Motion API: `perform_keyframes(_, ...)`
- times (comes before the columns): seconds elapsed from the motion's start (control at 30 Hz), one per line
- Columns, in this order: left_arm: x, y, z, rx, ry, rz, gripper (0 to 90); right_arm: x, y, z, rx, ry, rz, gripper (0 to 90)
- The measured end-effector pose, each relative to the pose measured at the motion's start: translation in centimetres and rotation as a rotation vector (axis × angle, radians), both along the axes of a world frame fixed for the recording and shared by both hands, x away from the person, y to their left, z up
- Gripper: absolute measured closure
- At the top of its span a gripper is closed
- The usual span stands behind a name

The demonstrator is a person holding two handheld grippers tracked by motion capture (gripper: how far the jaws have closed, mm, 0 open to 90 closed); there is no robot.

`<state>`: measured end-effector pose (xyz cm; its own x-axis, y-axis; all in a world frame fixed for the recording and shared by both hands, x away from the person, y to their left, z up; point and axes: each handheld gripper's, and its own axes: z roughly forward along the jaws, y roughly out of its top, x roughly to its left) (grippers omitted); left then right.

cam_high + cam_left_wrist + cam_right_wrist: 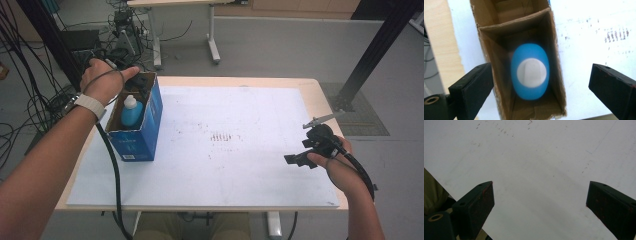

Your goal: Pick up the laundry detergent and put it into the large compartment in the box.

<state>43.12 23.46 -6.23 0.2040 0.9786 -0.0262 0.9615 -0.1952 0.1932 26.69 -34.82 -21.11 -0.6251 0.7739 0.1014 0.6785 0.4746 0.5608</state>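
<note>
At lower right of the high view the right gripper [300, 159] hovers over the white sheet [240, 150], jaws spread wide, holding nothing. Farther, at upper left, the left gripper [541, 90] hangs above the open blue box [150, 125], jaws spread. The blue bottle [530, 71] stands upright inside the box

No text could be read. The blue box [136, 131], at the left of the high view, carried pale print on its near face, too small and blurred to make out. Reddish marks on the white sheet [225, 150] near the centre of the frame formed no legible letters.
</note>
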Motion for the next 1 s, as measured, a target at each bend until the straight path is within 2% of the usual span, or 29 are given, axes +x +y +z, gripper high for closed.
perform_keyframes(0.17, -1.0, -0.9, 2.1, 0.028, -0.048, -0.029, 6.4, -0.1, 0.0, 0.2, -0.001, -0.003, -0.001, 7.7)
perform_keyframes(0.37, -2.6, -1.7, 4.6, 0.061, -0.127, -0.066, 6.5, -0.2, 0.0, 0.4, -0.002, -0.008, 0.002, 7.7)
perform_keyframes(0.47, -3.4, -1.9, 5.8, 0.073, -0.162, -0.099, 6.4, -0.3, 0.0, 0.4, -0.001, -0.01, 0.001, 7.7)
perform_keyframes(0.6, -3.7, -1.9, 6.8, 0.047, -0.162, -0.148, 6.4, -0.2, 0.0, 0.4, -0.003, -0.008, 0.002, 7.7)
perform_keyframes(0.7, -4.0, -2.2, 7.4, 0.048, -0.17, -0.188, 6.4, -0.1, 0.1, 0.5, -0.003, -0.009, 0.005, 7.7)
perform_keyframes(0.8, -4.3, -2.8, 7.9, 0.046, -0.175, -0.229, 6.4, -0.1, 0.2, 0.6, -0.004, -0.01, 0.004, 7.7)
perform_keyframes(1.0, -4.4, -3.4, 8.5, 0.01, -0.173, -0.321, 6.6, -0.1, 0.2, 0.8, -0.007, -0.011, 0.006, 7.7)
